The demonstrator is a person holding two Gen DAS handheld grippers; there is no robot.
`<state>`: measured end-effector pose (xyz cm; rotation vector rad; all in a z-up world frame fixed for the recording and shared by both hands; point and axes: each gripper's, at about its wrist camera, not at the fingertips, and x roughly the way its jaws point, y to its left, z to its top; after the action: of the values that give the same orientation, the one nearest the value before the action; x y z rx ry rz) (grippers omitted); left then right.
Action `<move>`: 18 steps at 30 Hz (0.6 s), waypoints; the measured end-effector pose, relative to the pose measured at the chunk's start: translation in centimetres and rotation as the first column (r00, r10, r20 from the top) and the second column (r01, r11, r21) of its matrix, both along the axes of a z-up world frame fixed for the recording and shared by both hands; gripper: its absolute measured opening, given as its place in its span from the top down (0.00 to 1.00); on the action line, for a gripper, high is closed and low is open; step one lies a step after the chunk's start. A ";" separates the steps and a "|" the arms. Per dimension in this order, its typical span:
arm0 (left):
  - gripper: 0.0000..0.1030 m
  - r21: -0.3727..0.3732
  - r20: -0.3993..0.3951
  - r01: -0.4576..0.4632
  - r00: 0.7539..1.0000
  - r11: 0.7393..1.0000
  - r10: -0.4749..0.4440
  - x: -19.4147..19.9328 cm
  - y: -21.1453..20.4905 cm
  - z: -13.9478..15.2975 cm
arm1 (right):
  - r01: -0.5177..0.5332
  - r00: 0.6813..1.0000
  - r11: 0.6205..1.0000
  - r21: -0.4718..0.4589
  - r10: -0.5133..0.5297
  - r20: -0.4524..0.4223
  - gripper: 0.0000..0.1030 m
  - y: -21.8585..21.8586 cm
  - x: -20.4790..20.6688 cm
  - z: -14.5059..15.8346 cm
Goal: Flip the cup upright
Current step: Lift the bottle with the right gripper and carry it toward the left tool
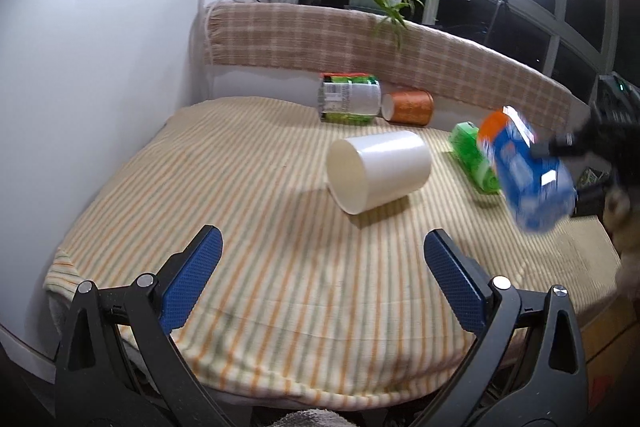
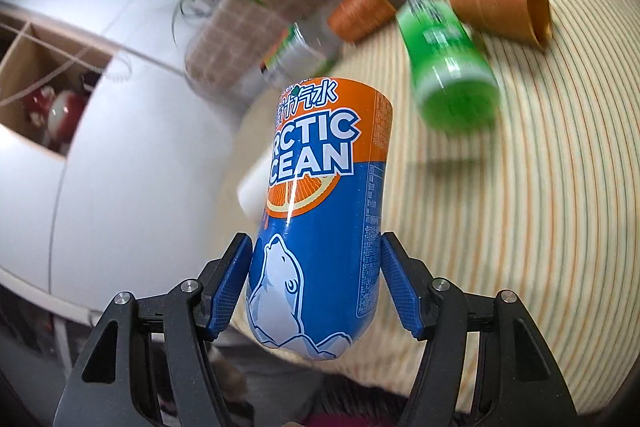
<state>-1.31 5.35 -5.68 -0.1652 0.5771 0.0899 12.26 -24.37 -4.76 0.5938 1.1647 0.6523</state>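
Right gripper (image 2: 316,281) has its blue pads clamped on both sides of the blue-and-orange cup (image 2: 320,211), lifted off the striped cloth (image 2: 560,227) and tilted, polar bear print facing us. Left gripper (image 1: 322,281) hangs spread wide with nothing between its fingers, low over the cloth's near edge. Just beyond it the white cup (image 1: 378,171) lies on its side. Further back, a green container (image 2: 452,67) lies down, orange cups (image 2: 500,3) toppled behind it.
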 end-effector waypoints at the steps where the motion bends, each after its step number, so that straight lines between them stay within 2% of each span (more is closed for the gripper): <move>1: 0.01 0.001 -0.001 0.004 1.000 1.000 -0.004 0.0 -0.2 0.0 | -0.007 1.000 1.000 -0.006 0.007 -0.011 0.37 0.0 -0.4 -0.5; 9: 0.01 0.017 -0.005 0.017 1.000 1.000 -0.017 -0.2 -1.1 0.2 | -0.021 0.998 0.999 -0.048 0.018 -0.056 0.37 0.4 -2.0 -3.8; 18: 0.01 0.024 -0.012 0.041 0.999 0.999 -0.040 0.2 -1.9 0.4 | -0.016 0.999 0.996 -0.084 0.013 -0.037 0.36 1.1 -2.3 -4.8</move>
<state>-1.15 3.40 -5.28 -0.1295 0.5899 0.0585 9.99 -23.29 -9.55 0.5280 1.2256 0.6034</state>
